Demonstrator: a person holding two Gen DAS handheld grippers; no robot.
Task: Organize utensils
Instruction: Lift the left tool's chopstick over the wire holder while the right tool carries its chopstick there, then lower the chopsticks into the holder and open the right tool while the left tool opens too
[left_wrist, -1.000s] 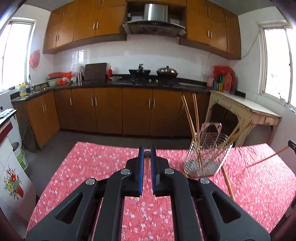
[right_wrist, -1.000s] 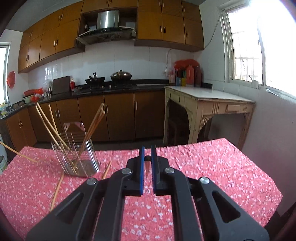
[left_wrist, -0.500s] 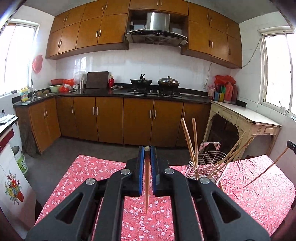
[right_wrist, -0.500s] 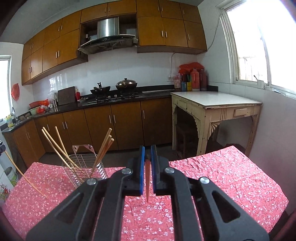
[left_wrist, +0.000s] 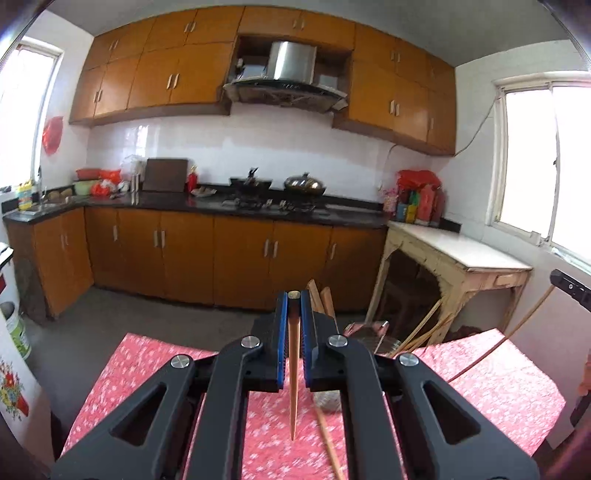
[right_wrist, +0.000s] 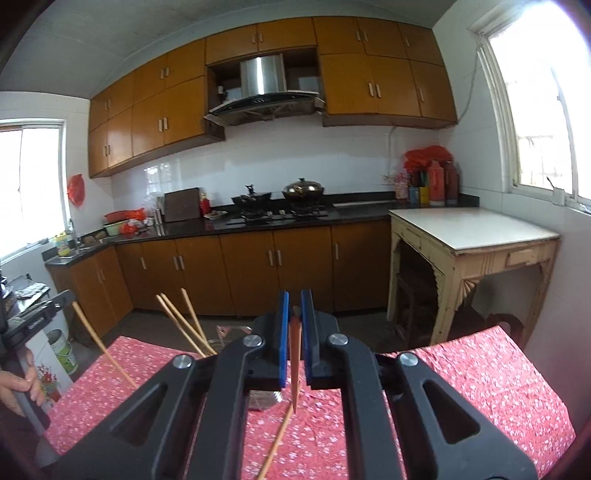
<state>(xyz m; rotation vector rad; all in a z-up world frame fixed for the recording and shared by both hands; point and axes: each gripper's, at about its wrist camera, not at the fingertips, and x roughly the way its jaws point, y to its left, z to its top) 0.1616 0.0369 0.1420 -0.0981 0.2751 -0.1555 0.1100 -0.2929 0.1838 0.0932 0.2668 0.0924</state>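
My left gripper (left_wrist: 293, 300) is shut on a wooden chopstick (left_wrist: 293, 369) that hangs point down above the red floral tablecloth (left_wrist: 509, 387). My right gripper (right_wrist: 294, 298) is shut on a second chopstick (right_wrist: 295, 363), which hangs the same way. Each gripper shows at the other view's edge: the right gripper (left_wrist: 570, 288) and the left gripper (right_wrist: 37, 314), with a hand (right_wrist: 16, 391) under it. The wire utensil holder (left_wrist: 369, 329) stands behind the jaws, mostly hidden, with several chopsticks (right_wrist: 181, 321) leaning in it. One loose chopstick (left_wrist: 328, 443) lies on the cloth in front of the holder.
A cream side table (right_wrist: 472, 232) stands beyond the table's right end by the window. Brown base cabinets under a black counter (left_wrist: 258, 210) run along the far wall. A white cabinet (left_wrist: 14, 387) and a bucket (left_wrist: 14, 332) sit off the table's left edge.
Both grippers have risen, each lifting its chopstick off the cloth until it hangs free. The table and the holder have sunk lower in both views.
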